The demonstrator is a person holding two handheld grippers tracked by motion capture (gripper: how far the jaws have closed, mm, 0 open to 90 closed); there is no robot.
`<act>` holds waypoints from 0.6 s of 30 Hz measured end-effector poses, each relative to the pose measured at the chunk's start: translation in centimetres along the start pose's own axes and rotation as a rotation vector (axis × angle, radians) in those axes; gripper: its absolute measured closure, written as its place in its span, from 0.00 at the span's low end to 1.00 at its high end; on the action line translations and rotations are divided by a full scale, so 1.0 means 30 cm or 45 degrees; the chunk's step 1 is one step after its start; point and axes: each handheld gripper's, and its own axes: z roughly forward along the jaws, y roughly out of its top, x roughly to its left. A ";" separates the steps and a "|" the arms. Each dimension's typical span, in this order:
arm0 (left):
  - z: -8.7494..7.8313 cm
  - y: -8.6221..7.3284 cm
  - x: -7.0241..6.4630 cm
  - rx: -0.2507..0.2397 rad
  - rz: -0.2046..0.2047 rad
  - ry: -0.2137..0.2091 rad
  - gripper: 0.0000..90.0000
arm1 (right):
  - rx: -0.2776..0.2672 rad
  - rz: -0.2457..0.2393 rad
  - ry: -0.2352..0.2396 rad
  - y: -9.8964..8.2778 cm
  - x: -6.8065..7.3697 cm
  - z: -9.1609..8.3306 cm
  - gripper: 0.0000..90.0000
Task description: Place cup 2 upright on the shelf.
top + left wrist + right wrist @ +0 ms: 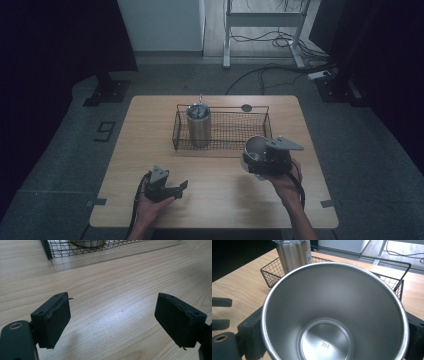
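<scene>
Right gripper (257, 161) jaws clamped on steel cup (334, 315), held above table (215, 200) just before wire basket (260, 131). Left gripper (112, 322) jaws apart, nothing between, bare wood around. Right gripper view: "304" stamped in cup bottom; lidded tumbler (198, 125) upright at basket's left end.

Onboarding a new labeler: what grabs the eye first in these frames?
The steel cup, clamped between the right gripper jaws at the table's near right, its open mouth facing that gripper's camera. Behind it, a lidded steel tumbler stands in the left end of the black wire basket. The left gripper sits open over bare wood, near left.
</scene>
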 end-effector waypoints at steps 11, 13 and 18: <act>0.001 0.000 0.001 0.008 0.005 -0.009 0.15 | -0.010 -0.022 0.024 0.064 -0.004 0.025 0.07; 0.001 0.000 0.005 0.009 0.005 -0.006 0.15 | -0.010 -0.025 0.022 0.072 -0.006 0.030 0.07; -0.005 0.000 0.015 0.004 -0.011 -0.008 0.15 | -0.004 -0.031 0.009 0.091 -0.018 0.047 0.07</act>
